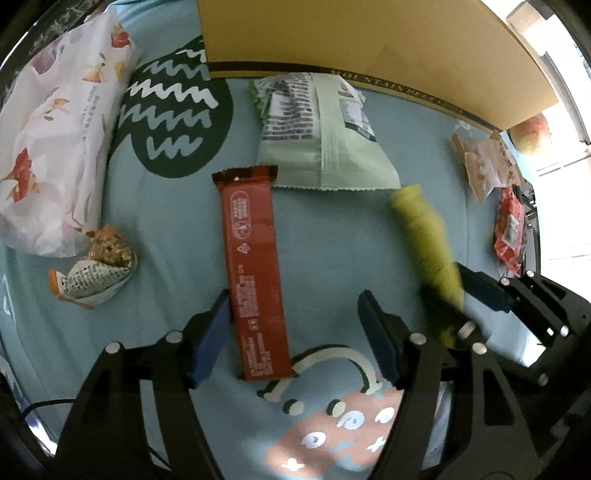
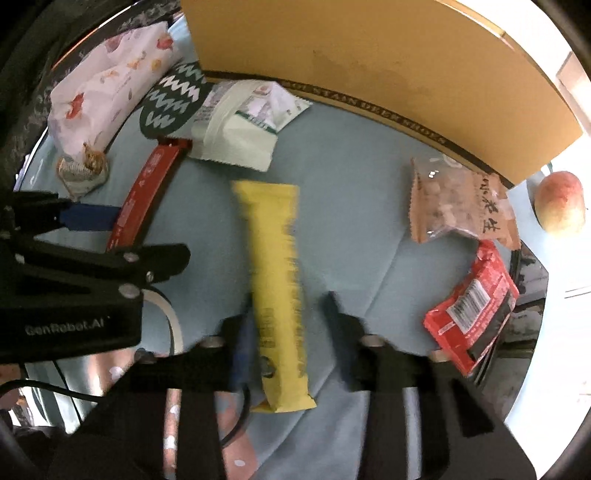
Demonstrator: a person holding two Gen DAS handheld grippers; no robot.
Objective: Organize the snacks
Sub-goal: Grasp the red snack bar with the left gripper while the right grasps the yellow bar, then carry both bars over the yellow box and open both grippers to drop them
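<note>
Both bars lie lengthwise on the blue cloth in front of the cardboard box [image 1: 332,33]. Best to close squarely across each bar's width, low near the cloth. Left claw [image 1: 295,332] gapes wide around the red bar [image 1: 255,269], one pad touching; right claw [image 2: 284,332] is open astride the yellow bar [image 2: 277,280]

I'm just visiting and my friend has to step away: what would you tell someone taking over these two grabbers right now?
Left gripper: open, straddling the red bar.
Right gripper: open, straddling the yellow bar; neither is gripped.
On the blue cloth: green pouch, peanut pack, red packet, all loose beside the cardboard box.
Nothing looks sorted; everything is left.
</note>
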